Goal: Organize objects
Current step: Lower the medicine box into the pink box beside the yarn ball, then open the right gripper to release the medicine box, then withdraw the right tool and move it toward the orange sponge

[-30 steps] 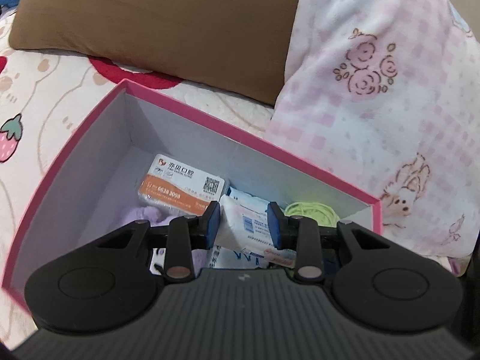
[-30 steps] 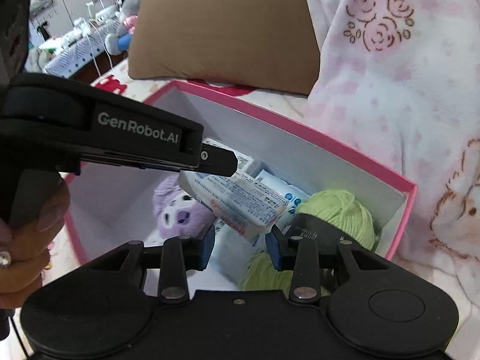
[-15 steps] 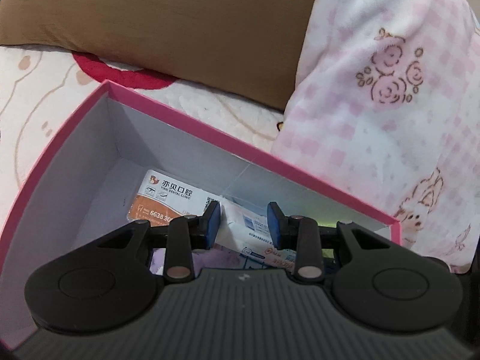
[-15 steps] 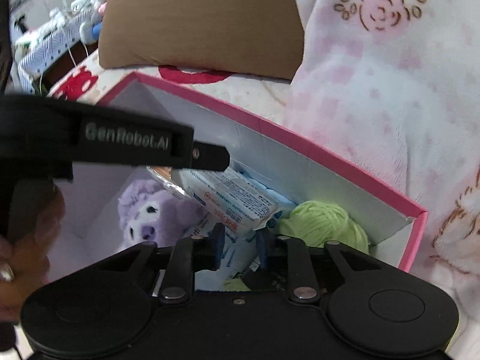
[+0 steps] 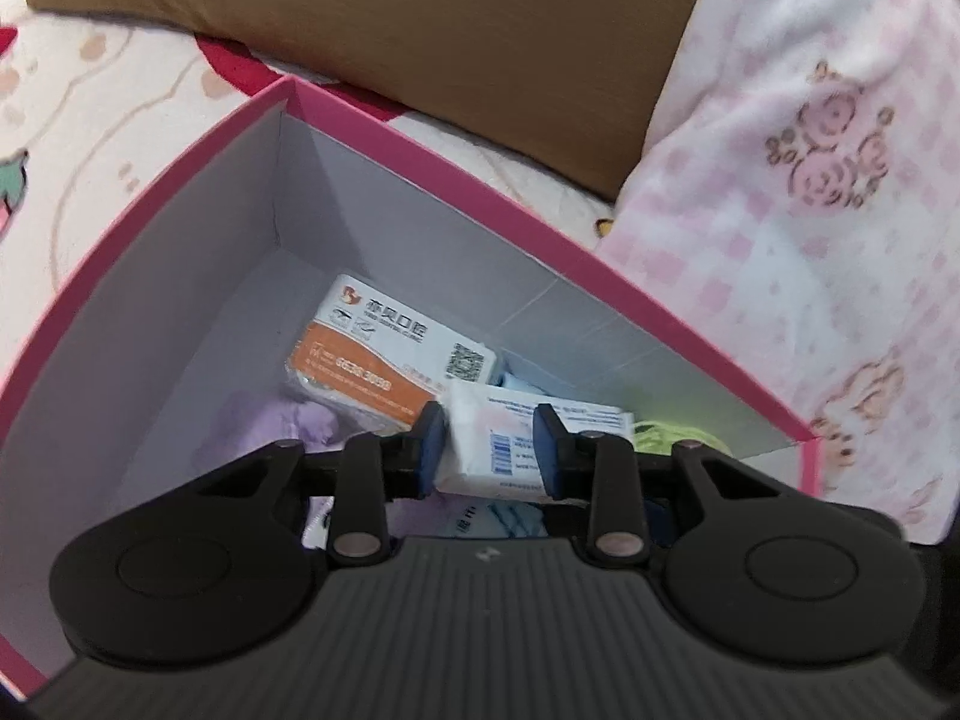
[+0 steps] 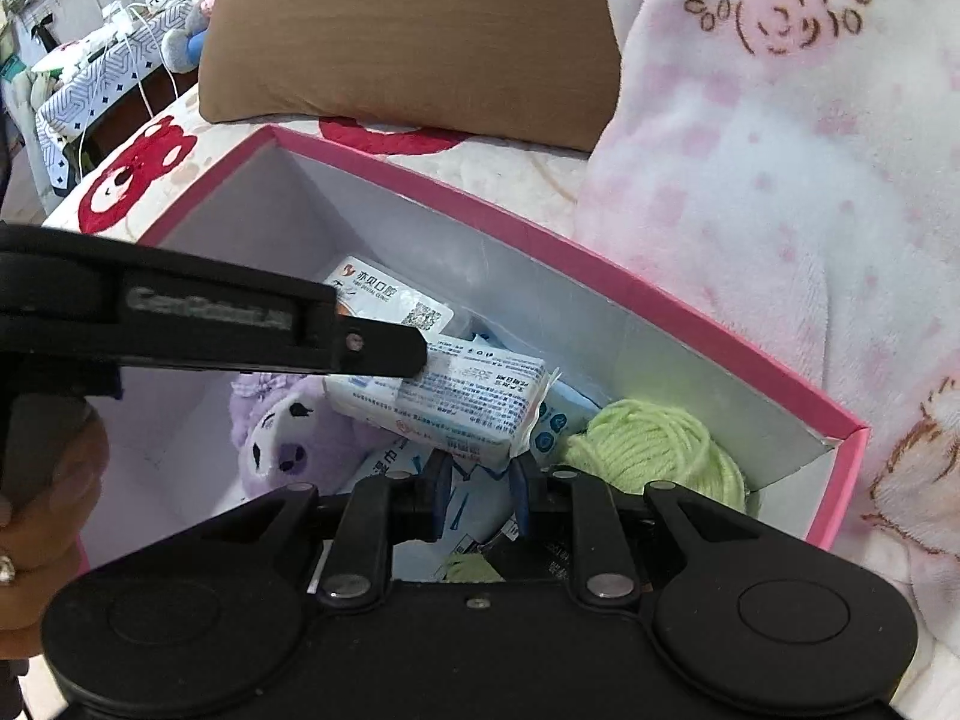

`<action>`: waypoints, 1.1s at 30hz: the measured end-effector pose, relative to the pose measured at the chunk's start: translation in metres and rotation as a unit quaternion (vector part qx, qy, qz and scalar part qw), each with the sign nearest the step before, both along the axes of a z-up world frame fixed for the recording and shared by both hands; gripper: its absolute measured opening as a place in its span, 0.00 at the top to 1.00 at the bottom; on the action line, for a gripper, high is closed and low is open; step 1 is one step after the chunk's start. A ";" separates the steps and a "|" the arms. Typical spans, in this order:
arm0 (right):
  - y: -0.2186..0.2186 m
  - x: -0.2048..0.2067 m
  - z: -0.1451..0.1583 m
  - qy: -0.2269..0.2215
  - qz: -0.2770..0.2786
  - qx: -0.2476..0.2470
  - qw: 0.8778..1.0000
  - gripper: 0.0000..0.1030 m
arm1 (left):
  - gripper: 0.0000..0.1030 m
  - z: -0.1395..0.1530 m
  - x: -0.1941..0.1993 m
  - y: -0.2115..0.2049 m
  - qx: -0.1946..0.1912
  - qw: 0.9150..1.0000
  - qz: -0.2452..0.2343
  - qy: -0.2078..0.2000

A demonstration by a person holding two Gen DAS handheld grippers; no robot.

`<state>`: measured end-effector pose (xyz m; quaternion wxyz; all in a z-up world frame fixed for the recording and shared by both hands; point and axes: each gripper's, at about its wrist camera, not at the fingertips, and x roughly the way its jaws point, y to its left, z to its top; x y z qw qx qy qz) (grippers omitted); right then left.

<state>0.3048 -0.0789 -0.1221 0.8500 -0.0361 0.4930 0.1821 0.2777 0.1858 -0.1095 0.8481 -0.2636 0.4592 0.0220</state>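
Observation:
An open pink box with a white inside lies on the bed. My left gripper, held by a hand, is over the box with its jaws closing. Its pads press on a white tissue pack. Below it in the box lie an orange-and-white tissue pack, a purple plush toy, blue-and-white packets and a ball of green yarn. My right gripper hangs low at the box's near side. It is shut, with nothing plainly pinched between its fingers.
A brown pillow lies behind the box. A pink-and-white blanket rises along its right side. The cartoon-print bedsheet spreads to the left. A cluttered table stands beyond the bed's far left edge.
My left gripper has sunk lower into the box with the white tissue pack. My right gripper's jaws have drawn together from a wider gap.

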 end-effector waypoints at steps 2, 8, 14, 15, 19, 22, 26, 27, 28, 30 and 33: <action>-0.002 0.001 0.001 -0.001 0.002 0.008 1.000 0.73 | 0.76 0.004 0.004 -0.003 0.017 1.000 0.000 -0.008; -0.014 -0.004 0.008 0.007 -0.010 0.038 0.999 0.72 | 0.80 0.007 0.008 0.004 0.013 0.999 0.016 -0.025; -0.011 -0.023 0.023 -0.015 0.005 0.027 1.000 0.66 | 0.79 0.009 0.002 0.001 0.031 0.999 0.004 -0.013; -0.012 -0.027 0.026 -0.017 0.006 0.028 0.999 0.66 | 0.79 0.012 -0.001 0.001 0.030 0.999 0.004 -0.012; -0.015 -0.039 0.035 -0.017 0.013 0.032 0.999 0.66 | 0.70 0.027 -0.015 -0.004 0.038 0.999 -0.010 -0.014; -0.014 -0.053 0.042 -0.025 0.022 0.028 0.999 0.66 | 0.62 0.042 -0.027 -0.013 0.061 0.997 -0.032 -0.016; -0.017 -0.070 0.050 -0.029 0.022 0.026 0.999 0.64 | 0.59 0.059 -0.038 -0.022 0.069 0.996 -0.061 -0.005; -0.018 -0.075 0.053 -0.033 0.023 0.025 0.999 0.62 | 0.58 0.065 -0.042 -0.025 0.070 0.995 -0.068 0.001; -0.020 -0.080 0.057 -0.036 0.023 0.023 0.999 0.60 | 0.57 0.070 -0.046 -0.028 0.072 0.995 -0.073 0.006; -0.024 -0.090 0.064 -0.043 0.020 0.022 0.999 0.55 | 0.55 0.080 -0.055 -0.034 0.076 0.993 -0.085 0.007; -0.028 -0.105 0.076 -0.051 0.016 0.021 0.998 0.51 | 0.53 0.094 -0.069 -0.043 0.088 0.991 -0.099 0.014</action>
